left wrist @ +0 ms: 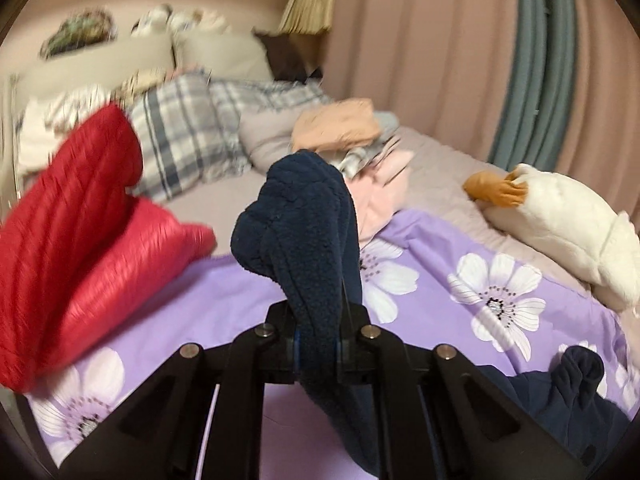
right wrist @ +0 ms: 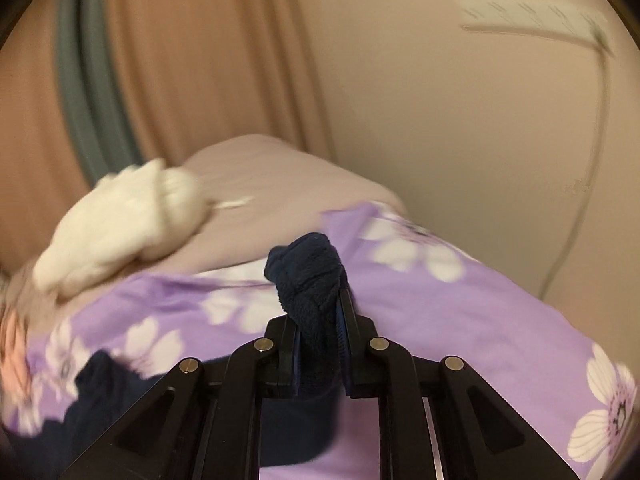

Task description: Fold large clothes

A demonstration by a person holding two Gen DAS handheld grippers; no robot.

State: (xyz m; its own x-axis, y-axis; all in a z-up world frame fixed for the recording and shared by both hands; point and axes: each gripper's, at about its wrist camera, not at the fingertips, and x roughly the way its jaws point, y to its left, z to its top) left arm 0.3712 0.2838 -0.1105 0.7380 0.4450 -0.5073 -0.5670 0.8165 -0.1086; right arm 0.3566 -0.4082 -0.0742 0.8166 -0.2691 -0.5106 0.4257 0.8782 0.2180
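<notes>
In the left wrist view, a red quilted jacket (left wrist: pixel 76 232) is lying bunched at the far left of the bed, beside a plaid pillow (left wrist: pixel 188 136). At centre, the left gripper (left wrist: pixel 318 332) is clamping its jaws on a thick fold of the navy fleece garment (left wrist: pixel 304 224), which is standing up between the fingers above the purple floral bedcover (left wrist: pixel 460 280). Behind it, a heap of peach and pink clothes (left wrist: pixel 344 132) is sitting on the mattress. Further right, a white plush duck (left wrist: pixel 560 220) is lying along the bed's edge in front of pink curtains (left wrist: pixel 420 40), and more navy cloth is trailing at lower right.

In the right wrist view, the plush duck (right wrist: pixel 128 220) is showing blurred at left. At centre, the right gripper (right wrist: pixel 320 332) is pinching another bunched fold of the navy fleece garment (right wrist: pixel 308 280), jaws closed on it, over the floral bedcover (right wrist: pixel 480 312). A white cable (right wrist: pixel 592 140) is hanging down the wall at right.
</notes>
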